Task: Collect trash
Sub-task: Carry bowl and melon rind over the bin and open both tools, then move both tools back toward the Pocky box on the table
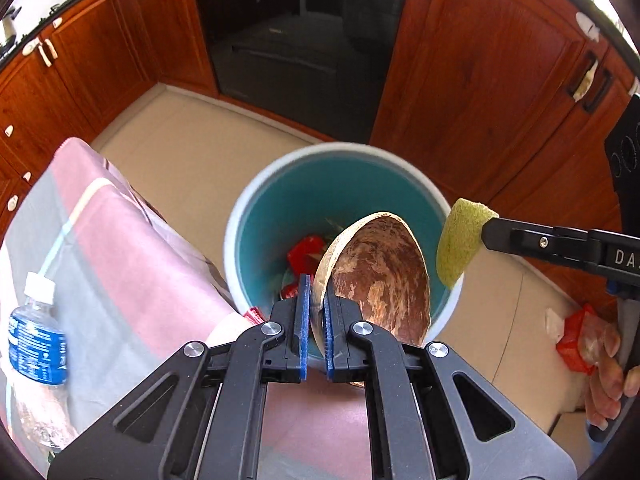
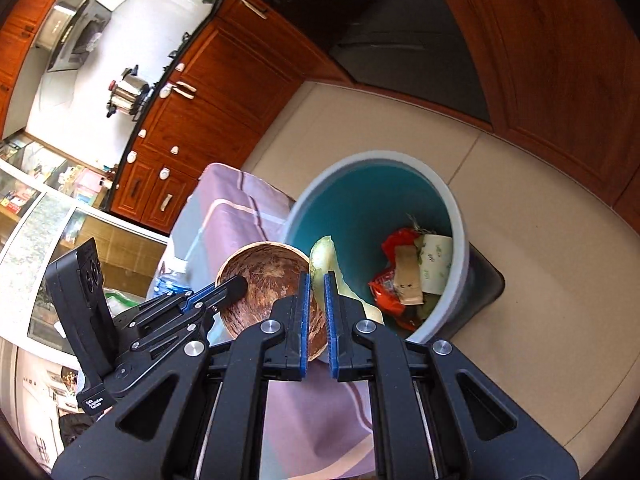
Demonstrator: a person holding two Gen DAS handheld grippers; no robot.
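Observation:
My left gripper (image 1: pixel 314 292) is shut on the rim of a brown coconut shell half (image 1: pixel 380 276), which hangs over the mouth of a teal-lined bin (image 1: pixel 276 208). In the right wrist view the same shell (image 2: pixel 264 280) sits left of my right gripper (image 2: pixel 316 292), which is shut on a pale green melon rind (image 2: pixel 326 258) at the bin (image 2: pixel 360 196) rim. The left wrist view shows that rind (image 1: pixel 460 248) at the bin's right rim, clamped by the right gripper's fingers (image 1: pixel 516 236). Red wrappers and paper (image 2: pixel 404 276) lie inside the bin.
A table under a pink and grey cloth (image 1: pixel 132 248) stands left of the bin, with a water bottle (image 1: pixel 36 340) on it. Wooden cabinets (image 1: pixel 480 72) and a dark oven (image 1: pixel 300 28) ring the tiled floor (image 1: pixel 180 140). A hand (image 1: pixel 608 380) holds a red packet (image 1: pixel 576 340) at right.

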